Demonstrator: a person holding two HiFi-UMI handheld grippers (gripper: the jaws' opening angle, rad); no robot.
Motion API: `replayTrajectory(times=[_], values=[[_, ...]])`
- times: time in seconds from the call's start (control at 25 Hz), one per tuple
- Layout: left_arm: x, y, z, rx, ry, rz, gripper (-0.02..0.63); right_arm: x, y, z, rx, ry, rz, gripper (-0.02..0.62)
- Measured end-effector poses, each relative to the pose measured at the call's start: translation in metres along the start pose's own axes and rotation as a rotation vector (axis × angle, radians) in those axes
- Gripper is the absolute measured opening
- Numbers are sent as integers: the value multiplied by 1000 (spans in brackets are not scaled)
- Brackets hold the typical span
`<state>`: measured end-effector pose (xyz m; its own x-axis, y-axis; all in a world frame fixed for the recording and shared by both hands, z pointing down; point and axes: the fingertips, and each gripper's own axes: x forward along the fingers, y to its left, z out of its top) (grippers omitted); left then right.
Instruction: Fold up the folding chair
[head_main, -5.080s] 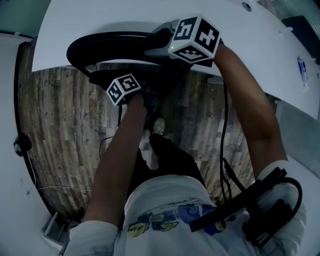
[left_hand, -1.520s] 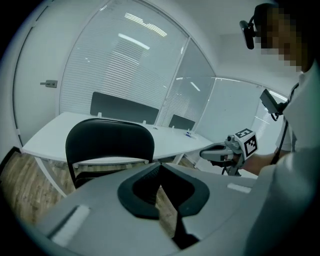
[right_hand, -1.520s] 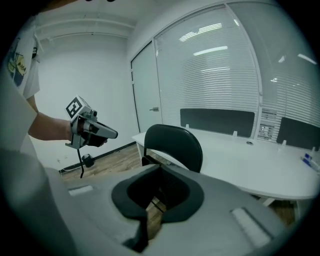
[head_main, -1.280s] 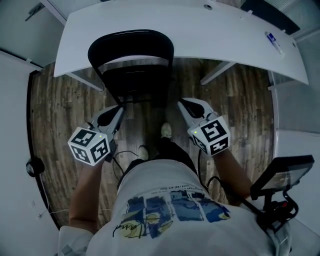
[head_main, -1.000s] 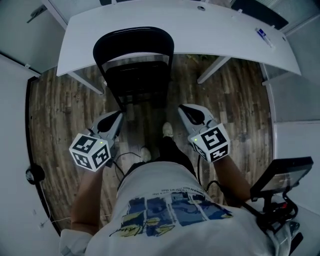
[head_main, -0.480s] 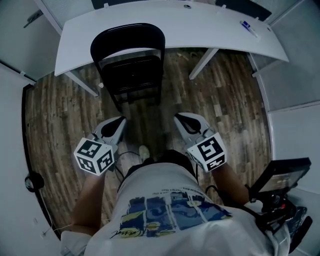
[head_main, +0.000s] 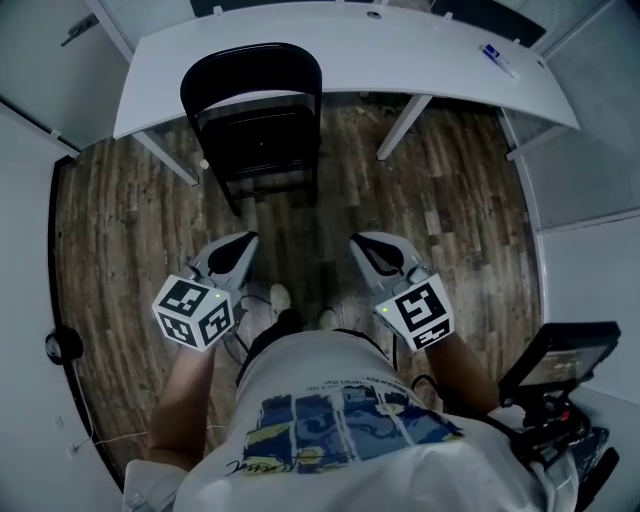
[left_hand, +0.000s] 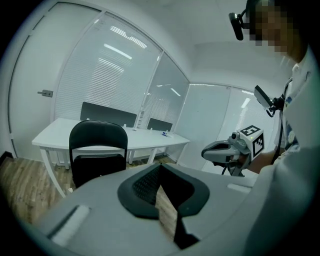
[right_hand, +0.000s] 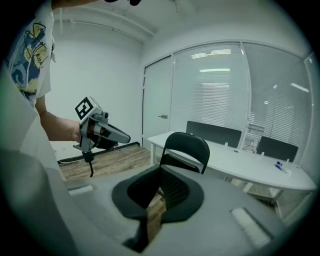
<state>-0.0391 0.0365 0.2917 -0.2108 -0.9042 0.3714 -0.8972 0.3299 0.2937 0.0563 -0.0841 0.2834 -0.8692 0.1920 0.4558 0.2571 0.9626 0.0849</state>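
Black item: folding chair (head_main: 255, 120), stood upright at the near edge of the white desk (head_main: 400, 45) on the wood-plank floor (head_main: 450, 200); seat seen flat against the frame, so it looks folded.
Change vs five seconds back: both grippers were pressed onto the chair under the desk edge; both are now drawn well clear of it, close to the person's torso.
Change over last second: chair is seen higher in the head view; gap to the grippers widened.
Head view only: a light shoe (head_main: 278, 297) between the grippers; printed shirt (head_main: 340, 430) seen from above.
Gripper views only: dark panels (left_hand: 107, 112) behind the desk, glass wall with blinds (right_hand: 220, 85); each gripper is caught side-on in the other's view.
Left gripper (head_main: 246, 240): jaws clenched together, nothing gripped, nothing touched.
Right gripper (head_main: 358, 241): jaws clenched together, empty, held in air, well apart from the chair.
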Motion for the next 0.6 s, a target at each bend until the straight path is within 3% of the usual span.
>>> replayTrajectory(times=[0.24, 0.6], values=[[-7, -46, -12, 10, -23, 31, 6, -33, 4, -22, -17, -12, 41, 3], [-34, -57, -30, -28, -3, 82, 6, -40, 20, -26, -12, -21, 84, 3]])
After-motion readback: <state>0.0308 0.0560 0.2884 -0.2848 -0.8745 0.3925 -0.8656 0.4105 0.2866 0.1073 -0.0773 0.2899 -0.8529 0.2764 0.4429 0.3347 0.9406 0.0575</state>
